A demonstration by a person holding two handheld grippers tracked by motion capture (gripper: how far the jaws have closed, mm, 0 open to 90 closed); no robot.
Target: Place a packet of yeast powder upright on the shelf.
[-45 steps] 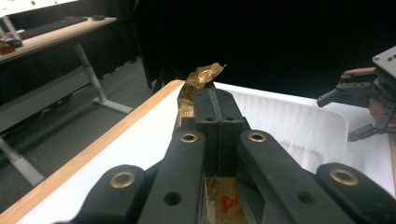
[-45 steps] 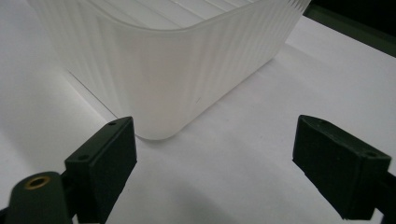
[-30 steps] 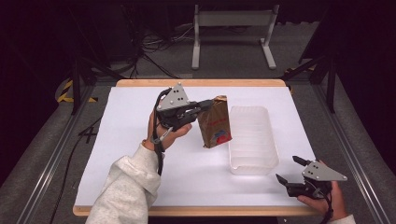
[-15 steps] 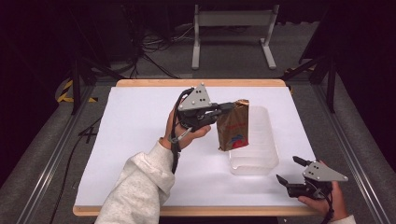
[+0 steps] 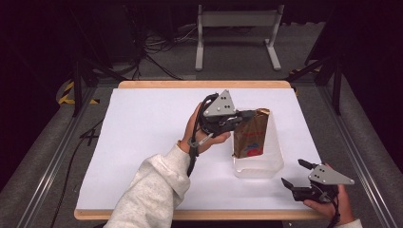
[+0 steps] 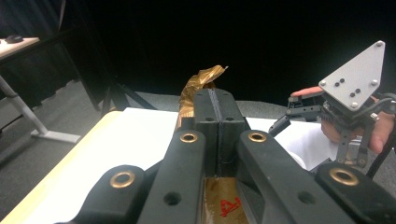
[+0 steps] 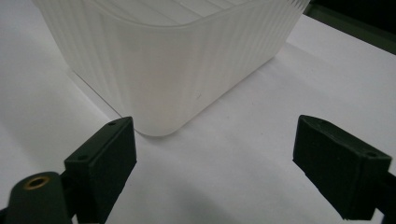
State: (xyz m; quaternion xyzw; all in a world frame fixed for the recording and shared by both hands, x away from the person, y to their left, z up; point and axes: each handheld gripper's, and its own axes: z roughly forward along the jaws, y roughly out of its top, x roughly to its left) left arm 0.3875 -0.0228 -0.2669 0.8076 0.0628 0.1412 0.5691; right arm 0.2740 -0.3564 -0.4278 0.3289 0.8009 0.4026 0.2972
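A brown paper bag point(image 5: 251, 134) with red and blue print hangs upright over the clear plastic bin point(image 5: 266, 167), its lower part inside the bin. My left gripper point(image 5: 248, 114) is shut on the bag's crumpled top. In the left gripper view the jaws are pressed together at the left gripper point(image 6: 218, 112), with the bag point(image 6: 200, 83) sticking out past them. My right gripper point(image 5: 294, 174) rests open near the table's front right corner, a little right of the bin. In the right gripper view the right gripper point(image 7: 215, 147) faces the ribbed bin point(image 7: 168, 60) with nothing between its jaws.
The white table top point(image 5: 142, 137) has a wooden edge point(image 5: 199, 84) at the back. A metal stand point(image 5: 237, 28) and cables lie on the floor beyond. Dark rails run along both sides.
My left gripper has carried the bag to the right, from beside the bin to over and into it. The right gripper has stayed where it was, open.
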